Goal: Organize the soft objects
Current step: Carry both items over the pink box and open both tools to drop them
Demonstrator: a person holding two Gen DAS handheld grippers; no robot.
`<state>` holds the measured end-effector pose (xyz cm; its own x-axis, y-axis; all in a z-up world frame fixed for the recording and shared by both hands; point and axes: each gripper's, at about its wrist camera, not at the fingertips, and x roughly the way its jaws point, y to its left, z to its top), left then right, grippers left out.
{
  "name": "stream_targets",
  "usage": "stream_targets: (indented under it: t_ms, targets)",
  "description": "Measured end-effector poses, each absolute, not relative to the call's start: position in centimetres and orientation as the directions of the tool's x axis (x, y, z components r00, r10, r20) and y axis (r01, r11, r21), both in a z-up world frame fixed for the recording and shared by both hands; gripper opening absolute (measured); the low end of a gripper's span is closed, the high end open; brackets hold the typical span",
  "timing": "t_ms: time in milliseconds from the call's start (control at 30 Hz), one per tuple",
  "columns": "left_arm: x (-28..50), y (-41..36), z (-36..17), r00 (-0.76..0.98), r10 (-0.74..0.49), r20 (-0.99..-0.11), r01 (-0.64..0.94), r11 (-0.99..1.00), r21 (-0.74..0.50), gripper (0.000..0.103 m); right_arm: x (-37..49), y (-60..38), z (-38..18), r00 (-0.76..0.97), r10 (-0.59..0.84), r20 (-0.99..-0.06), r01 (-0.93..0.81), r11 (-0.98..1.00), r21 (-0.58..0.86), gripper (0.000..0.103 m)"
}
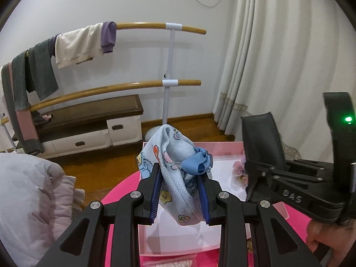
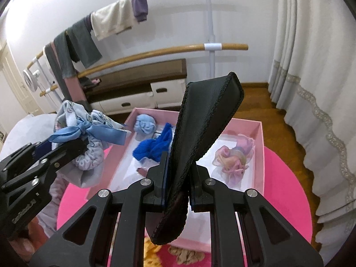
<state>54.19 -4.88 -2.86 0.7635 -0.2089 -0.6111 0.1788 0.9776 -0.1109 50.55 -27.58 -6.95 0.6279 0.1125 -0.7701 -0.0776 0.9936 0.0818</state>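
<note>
left gripper (image 1: 180, 191) clamps blue printed cloth (image 1: 171, 166) | right gripper (image 2: 178, 185) clamps black strap (image 2: 200, 133) | risk: cloth bow snagging the pink box (image 2: 259, 151) rim at 12 o'clock

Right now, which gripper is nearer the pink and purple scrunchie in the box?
Right. The right gripper, clamping the black cloth, hangs just beside the scrunchie. The left gripper, holding the blue printed cloth, is over the box's far side.

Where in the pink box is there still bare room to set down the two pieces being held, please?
In the pink box, white floor shows bare between the royal blue cloth and the pastel scrunchie, partly hidden by the black piece. The far left corner is crowded: the light blue scrunchie sits beside the blue cloth.
</note>
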Motion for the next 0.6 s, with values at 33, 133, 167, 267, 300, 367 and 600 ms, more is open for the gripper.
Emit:
stream_targets:
  t_ms: [33,133,167,267,300,367,600]
  targets:
    - [54.9,-5.0,-3.2,0.76,-0.209,-0.615,0.18,0.977,-0.11,0.027,51.2,-27.7,-7.5,0.617,0.112,-0.779,-0.076,0.994,0.083,0.014]
    - [57.2,-5.5,-4.4,0.744,-0.209,-0.635,0.181,0.977,-0.11,0.027,52.4,-27.9,-8.9,0.59,0.11,-0.8,-0.073,0.994,0.082,0.014]
    - [58.2,-5.6,-4.9,0.737,-0.207,-0.644,0.179,0.978,-0.11,0.027,52.9,-28.1,-9.5,0.58,0.11,-0.807,-0.071,0.994,0.085,0.014]
    - [60.6,-5.7,-6.2,0.719,-0.203,-0.664,0.173,0.979,-0.111,0.028,53.7,-28.4,-10.5,0.561,0.107,-0.821,-0.063,0.994,0.086,0.014]
    - [61.9,-5.9,-6.5,0.714,-0.197,-0.672,0.168,0.98,-0.108,0.029,53.9,-28.5,-10.8,0.556,0.104,-0.825,-0.059,0.995,0.085,0.016]
    - [63.0,-6.3,-7.1,0.707,-0.178,-0.684,0.161,0.983,-0.089,0.034,54.5,-28.9,-11.2,0.551,0.096,-0.829,-0.044,0.995,0.086,0.022]
    - [65.6,-6.7,-7.7,0.694,-0.17,-0.7,0.168,0.983,-0.072,0.06,54.2,-29.9,-11.5,0.569,0.071,-0.82,0.005,0.996,0.09,0.08]
